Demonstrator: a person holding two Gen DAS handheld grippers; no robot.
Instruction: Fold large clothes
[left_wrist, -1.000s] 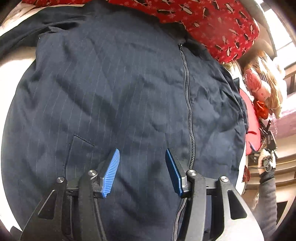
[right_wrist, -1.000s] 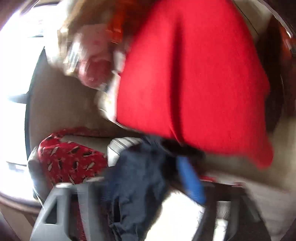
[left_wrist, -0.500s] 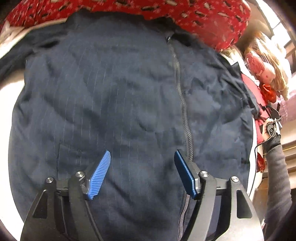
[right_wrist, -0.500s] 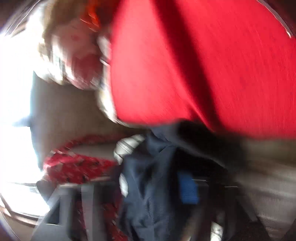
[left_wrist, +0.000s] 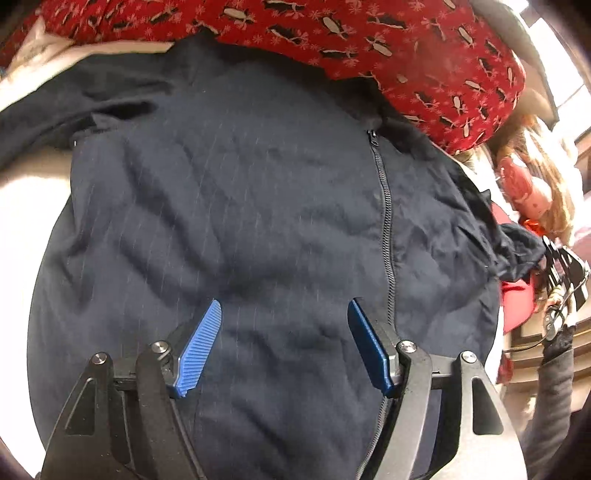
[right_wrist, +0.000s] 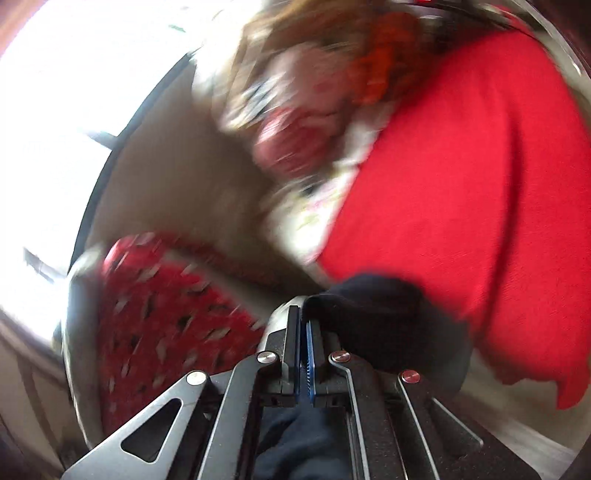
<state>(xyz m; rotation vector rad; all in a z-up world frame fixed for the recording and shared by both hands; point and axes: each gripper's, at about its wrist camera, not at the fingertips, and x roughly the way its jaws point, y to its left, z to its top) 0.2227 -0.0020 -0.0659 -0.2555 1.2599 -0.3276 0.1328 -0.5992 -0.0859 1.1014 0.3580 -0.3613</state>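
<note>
Below us, the navy pinstriped jacket (left_wrist: 240, 221) lies spread flat, zipper (left_wrist: 386, 229) closed, its collar against the red patterned cushion (left_wrist: 369, 40). We hold the left gripper (left_wrist: 284, 328) over its lower front, blue pads wide apart and clasping nothing. Our right gripper (right_wrist: 304, 332) is pinched tight on a bunched edge of the jacket (right_wrist: 384, 317), beside a red cloth (right_wrist: 472, 184)

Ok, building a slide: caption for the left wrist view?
Open left tool hovering over dark navy pinstriped zip-up jacket, spread flat.
</note>
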